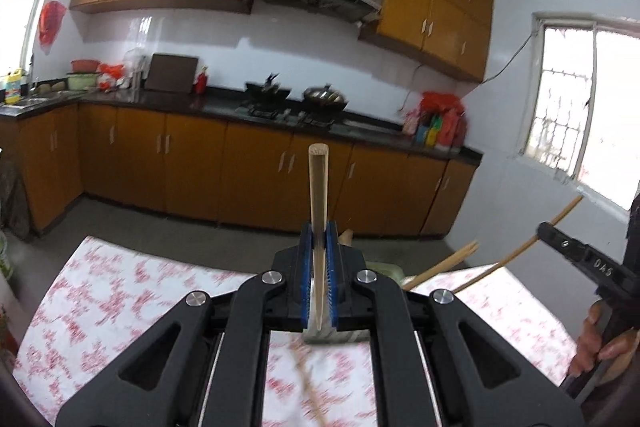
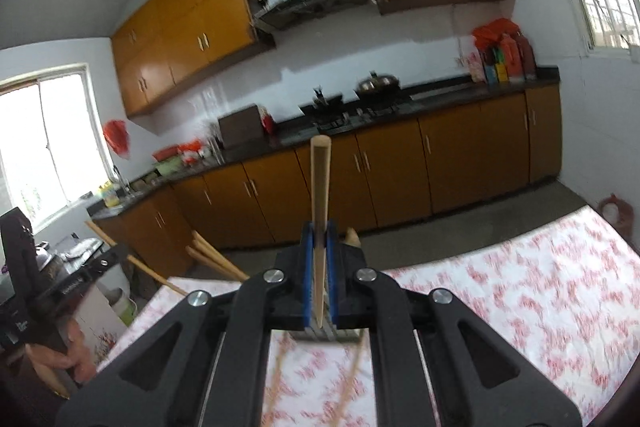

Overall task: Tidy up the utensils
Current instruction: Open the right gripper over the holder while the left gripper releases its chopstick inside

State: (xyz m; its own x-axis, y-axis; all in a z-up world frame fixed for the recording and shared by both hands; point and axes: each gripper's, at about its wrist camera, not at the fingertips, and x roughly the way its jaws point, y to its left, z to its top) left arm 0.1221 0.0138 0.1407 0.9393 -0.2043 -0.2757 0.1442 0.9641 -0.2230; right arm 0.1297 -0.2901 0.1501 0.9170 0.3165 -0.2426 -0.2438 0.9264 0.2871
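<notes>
Jaws of left gripper and right gripper each clamped on a pale round wooden chopstick, best carried level over the red-flowered tablecloth.

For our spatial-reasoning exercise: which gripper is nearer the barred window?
Right. The right gripper lies between the left gripper and the barred window, which is off to its own right.

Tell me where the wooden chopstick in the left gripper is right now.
In the left wrist view, the pale wooden chopstick stands upright at centre, clamped between the left gripper's blue pads, above the pink floral tablecloth, its tip against the orange lower cabinets.
</notes>
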